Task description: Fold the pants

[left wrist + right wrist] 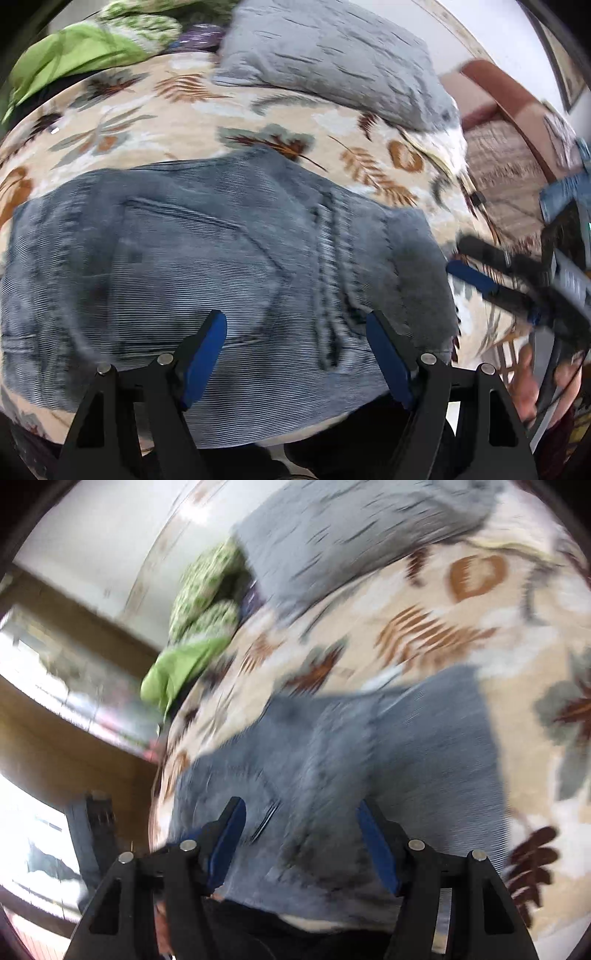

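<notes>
Left wrist view: folded grey-blue pants (pixel 229 266) lie on the leaf-print bed cover (pixel 207 110) — left gripper (pixel 295 354) above them, jaws apart, nothing between; right gripper (pixel 476 271) at 3 o'clock.

Right wrist view, blurred — right gripper (pixel 299 836) spread, unladen, over the pants (pixel 369 760); grey pillow (pixel 332 535) at 12 o'clock.

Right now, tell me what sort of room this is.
Most likely a bedroom: the jeans lie on a bed with a leaf-print cover, a grey pillow sits at its far side, and green bedding is bunched beside it.
</notes>
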